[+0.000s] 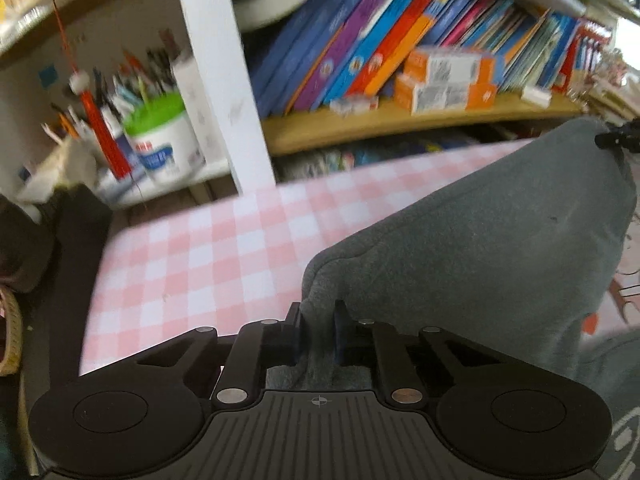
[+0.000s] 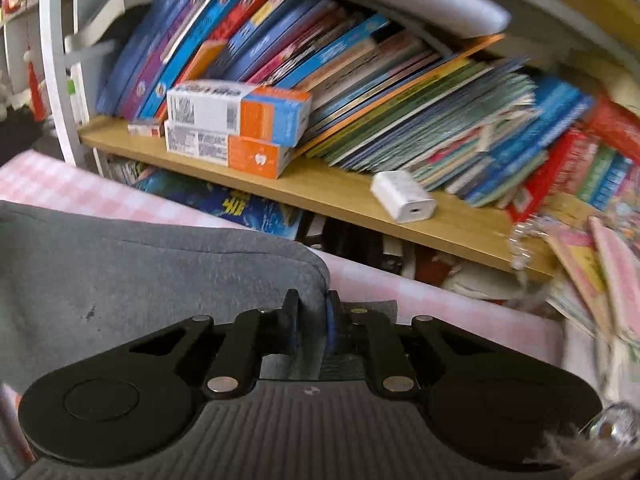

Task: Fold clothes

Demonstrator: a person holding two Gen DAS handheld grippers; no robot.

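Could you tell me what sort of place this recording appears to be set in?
Probably a home, likely a child's room or study corner. A wooden shelf holds leaning rows of colourful children's books, a tub of pens and pencils stands nearby, and the grey garment lies on a pink checked cloth.

A wooden shelf point(image 2: 340, 196) held slanting colourful books point(image 2: 248, 36), two stacked orange-and-white boxes point(image 2: 236, 128) and a small white charger point(image 2: 402, 196).
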